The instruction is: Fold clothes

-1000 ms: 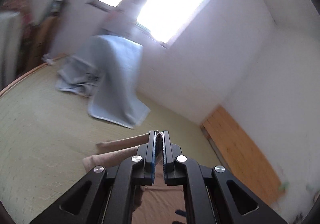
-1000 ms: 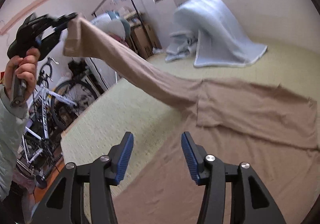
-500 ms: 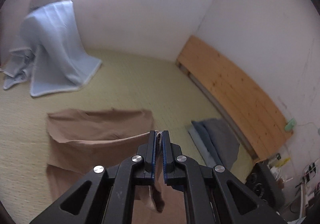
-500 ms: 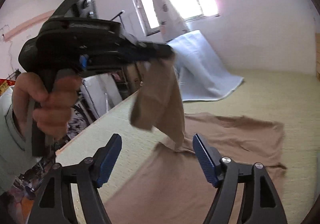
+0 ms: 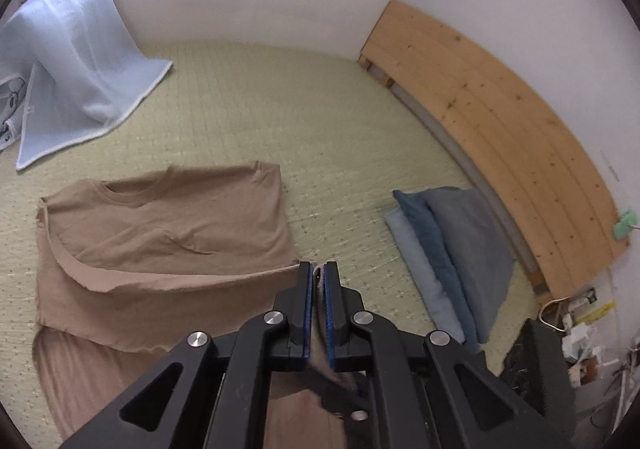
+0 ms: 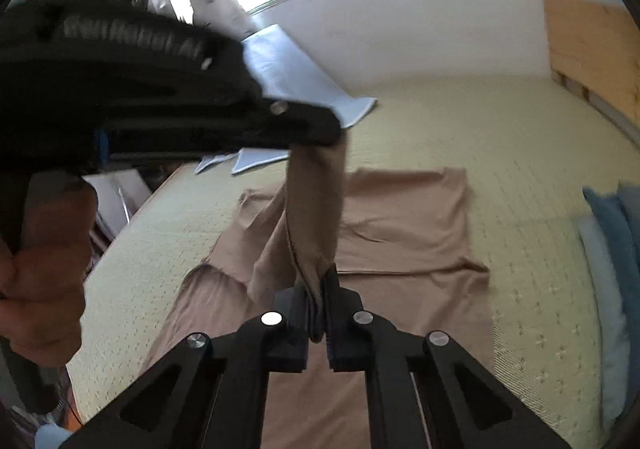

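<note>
My right hand-held gripper [image 6: 316, 313] had just snapped closed on the tan shirt's [image 5: 160, 217] sleeve [image 6: 316, 217], joining my left hand-held gripper [image 5: 318, 289] already clamping it, so both could fold it.

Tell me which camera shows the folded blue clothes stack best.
Left wrist view: the folded blue clothes stack lies whole on the mat beside the wooden boards. The right wrist view catches only its edge at the frame's right, blurred.

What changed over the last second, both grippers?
The left gripper carried the tan shirt's sleeve across over the shirt body, toward the right gripper. The right gripper, open earlier, has shut on that sleeve. Unchanged: left gripper stays clamped on the sleeve; blue blanket and folded stack unmoved.
</note>
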Available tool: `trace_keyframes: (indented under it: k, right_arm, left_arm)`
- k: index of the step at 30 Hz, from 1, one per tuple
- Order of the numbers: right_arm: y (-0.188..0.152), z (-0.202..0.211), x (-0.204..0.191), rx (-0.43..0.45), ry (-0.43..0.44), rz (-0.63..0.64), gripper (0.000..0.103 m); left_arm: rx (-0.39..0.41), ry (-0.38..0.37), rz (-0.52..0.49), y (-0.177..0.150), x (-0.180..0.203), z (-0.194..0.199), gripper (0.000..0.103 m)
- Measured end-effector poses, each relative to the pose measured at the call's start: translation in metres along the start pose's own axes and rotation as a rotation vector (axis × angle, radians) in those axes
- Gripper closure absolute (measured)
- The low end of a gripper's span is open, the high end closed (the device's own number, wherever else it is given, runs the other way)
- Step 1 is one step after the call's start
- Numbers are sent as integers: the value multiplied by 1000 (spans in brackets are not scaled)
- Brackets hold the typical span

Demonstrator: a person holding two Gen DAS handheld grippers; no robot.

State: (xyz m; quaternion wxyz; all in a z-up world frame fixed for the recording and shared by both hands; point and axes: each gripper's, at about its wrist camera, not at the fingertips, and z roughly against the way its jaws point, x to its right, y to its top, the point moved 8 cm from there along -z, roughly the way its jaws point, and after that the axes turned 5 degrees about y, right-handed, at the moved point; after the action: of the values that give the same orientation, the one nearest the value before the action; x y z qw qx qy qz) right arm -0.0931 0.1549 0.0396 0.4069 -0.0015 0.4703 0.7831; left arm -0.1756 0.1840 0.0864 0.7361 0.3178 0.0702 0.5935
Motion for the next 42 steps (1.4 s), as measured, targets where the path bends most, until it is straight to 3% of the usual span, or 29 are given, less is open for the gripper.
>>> trace_keyframes:
  k: [6, 11, 14, 16, 19, 22, 26, 34, 38, 42]
  right_arm:
    - [-4, -17, 69, -9, -8, -168, 100]
    - [-34, -51, 117, -100, -56, -274, 100]
    - [-50, -64, 128, -154, -87, -289, 100]
    - [-56, -66, 134, -170, -103, -290, 100]
    - [-61, -66, 140, -184, -122, -289, 100]
    - [-68, -66, 144, -209, -135, -285, 100]
    - [-78, -75, 153, -248, -136, -281, 99]
    - [-81, -71, 162, -288, -156, -245, 93]
    - [-79, -68, 168, -284, -175, -235, 89]
    - [-80, -73, 169, -291, -182, -228, 88]
  left_arm:
    - [-63, -6, 66, 2, 1, -82, 99]
    - [-162, -60, 118, -7, -10, -136, 96]
    - [-162, -69, 136, -5, -42, -134, 77]
    - [-117, -63, 159, 1, -78, -118, 61]
    - [-17, 45, 209, 15, -166, -78, 49]
    - [50, 190, 298, 22, -256, -44, 45]
    - [42, 359, 345, 11, -333, -34, 44]
    - [-70, 582, 244, -18, -396, -85, 44]
    - [-125, 573, 237, -35, -412, -98, 54]
    - [-79, 553, 136, -58, -398, -69, 54]
